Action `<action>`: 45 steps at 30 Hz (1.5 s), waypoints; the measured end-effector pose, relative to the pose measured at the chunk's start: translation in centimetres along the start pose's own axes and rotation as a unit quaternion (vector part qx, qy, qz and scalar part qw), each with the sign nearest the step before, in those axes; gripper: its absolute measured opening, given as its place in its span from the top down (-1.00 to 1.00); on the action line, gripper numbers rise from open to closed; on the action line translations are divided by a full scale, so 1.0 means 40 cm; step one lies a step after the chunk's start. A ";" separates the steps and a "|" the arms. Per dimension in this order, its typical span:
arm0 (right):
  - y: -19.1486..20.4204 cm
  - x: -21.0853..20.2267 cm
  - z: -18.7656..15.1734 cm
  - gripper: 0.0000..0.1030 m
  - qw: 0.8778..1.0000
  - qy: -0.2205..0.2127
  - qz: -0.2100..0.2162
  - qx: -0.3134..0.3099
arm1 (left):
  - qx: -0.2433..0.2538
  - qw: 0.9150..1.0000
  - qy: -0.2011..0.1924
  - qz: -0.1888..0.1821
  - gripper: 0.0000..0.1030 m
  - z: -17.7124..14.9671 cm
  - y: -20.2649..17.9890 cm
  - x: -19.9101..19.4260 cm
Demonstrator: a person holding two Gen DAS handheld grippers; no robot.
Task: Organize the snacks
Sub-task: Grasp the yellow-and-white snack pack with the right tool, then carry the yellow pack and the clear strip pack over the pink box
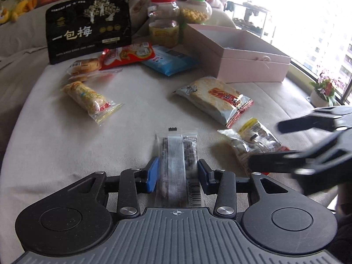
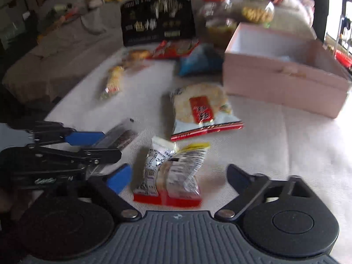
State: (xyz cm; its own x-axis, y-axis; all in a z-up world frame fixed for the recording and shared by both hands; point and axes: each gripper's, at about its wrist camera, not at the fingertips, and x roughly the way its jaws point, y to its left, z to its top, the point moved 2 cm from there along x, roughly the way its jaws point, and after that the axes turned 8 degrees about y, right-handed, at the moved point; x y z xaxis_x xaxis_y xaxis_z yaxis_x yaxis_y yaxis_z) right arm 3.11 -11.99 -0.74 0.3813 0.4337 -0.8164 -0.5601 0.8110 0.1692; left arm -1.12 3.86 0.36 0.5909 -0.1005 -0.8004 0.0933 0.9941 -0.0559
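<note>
My left gripper point(image 1: 178, 171) is shut on a clear-wrapped dark snack bar point(image 1: 178, 165), its blue pads point(image 1: 153, 173) on both sides; it also shows in the right wrist view point(image 2: 96, 140) with the snack bar point(image 2: 121, 137). My right gripper point(image 2: 179, 176) is open around a crinkled snack packet with a red edge point(image 2: 170, 176), which lies on the sofa cushion. The right gripper shows blurred in the left wrist view point(image 1: 270, 145) by that packet point(image 1: 250, 140). An open pink box point(image 1: 237, 52) stands at the back right; it also shows in the right wrist view point(image 2: 283, 72).
A rice cracker pack point(image 1: 214, 99) lies mid-cushion. A yellow cracker roll point(image 1: 90, 99), red packet point(image 1: 127, 56), blue packet point(image 1: 169, 60), black plum bag point(image 1: 89, 26) and two jars point(image 1: 164, 19) lie farther back. A flower pot point(image 1: 325, 92) stands right.
</note>
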 end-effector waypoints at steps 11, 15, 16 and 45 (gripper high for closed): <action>0.008 -0.066 -0.033 0.03 0.998 -0.027 -0.030 -0.047 | -0.002 0.999 -0.033 -0.006 0.08 -0.027 -0.002 -0.006; -0.038 -0.117 -0.056 0.03 0.997 -0.043 -0.046 -0.036 | -0.029 0.998 -0.048 -0.024 0.22 -0.039 0.012 -0.021; -0.052 -0.132 -0.062 0.03 0.997 -0.048 -0.050 -0.032 | -0.028 0.998 -0.049 -0.033 0.22 -0.039 0.008 -0.029; -0.447 -0.154 0.362 0.03 0.977 -0.186 -0.086 0.055 | -0.058 0.958 0.014 -0.280 0.20 0.663 -0.151 0.180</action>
State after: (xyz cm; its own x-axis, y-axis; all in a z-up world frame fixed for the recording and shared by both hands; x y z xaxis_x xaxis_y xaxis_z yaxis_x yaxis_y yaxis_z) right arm 21.45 -23.47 9.26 0.7155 0.3845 -0.5833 -0.3906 0.9124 0.1222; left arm 23.83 -3.97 10.78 0.4528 -0.6192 -0.6415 0.2990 0.7833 -0.5450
